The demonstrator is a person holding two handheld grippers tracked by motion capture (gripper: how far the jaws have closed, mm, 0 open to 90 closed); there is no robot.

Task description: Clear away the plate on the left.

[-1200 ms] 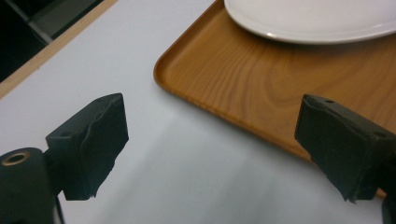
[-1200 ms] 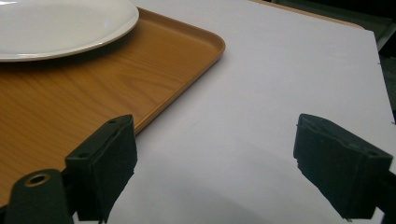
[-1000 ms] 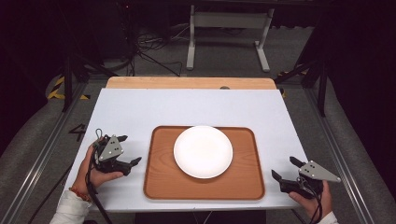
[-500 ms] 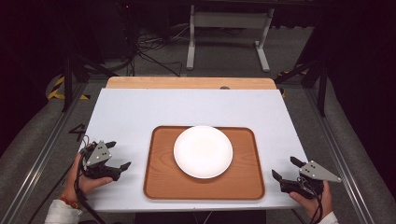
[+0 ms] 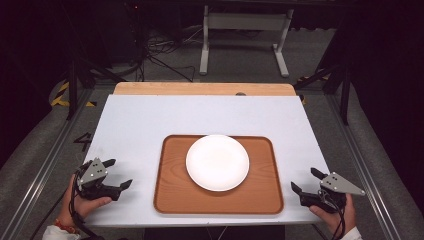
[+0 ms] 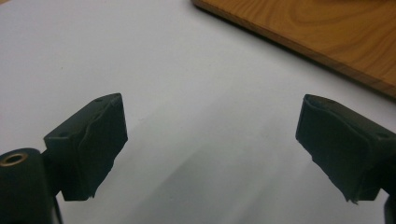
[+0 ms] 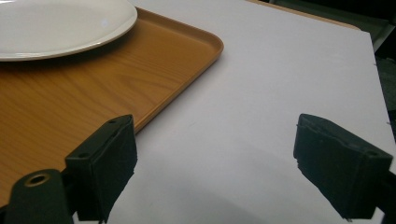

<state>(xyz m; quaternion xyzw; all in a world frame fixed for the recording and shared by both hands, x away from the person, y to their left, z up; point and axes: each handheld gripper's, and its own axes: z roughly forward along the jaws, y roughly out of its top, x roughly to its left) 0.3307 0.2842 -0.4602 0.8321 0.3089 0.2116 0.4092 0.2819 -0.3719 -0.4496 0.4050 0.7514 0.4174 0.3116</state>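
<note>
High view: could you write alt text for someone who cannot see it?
A white plate sits on a wooden tray on a white table. A person's hands hold an open left claw and an open right claw at either side of the tray.

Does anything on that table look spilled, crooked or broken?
Nothing stands out. The white plate sits flat, roughly centred on the wooden tray, which lies square to the table. No spills or damage show.

The table is being lit brightly and evenly from above, while the surroundings are being left dark. A soft glare is being thrown off the plate. Near jaws are being rendered blurred, with faint shadows cast beneath them.
</note>
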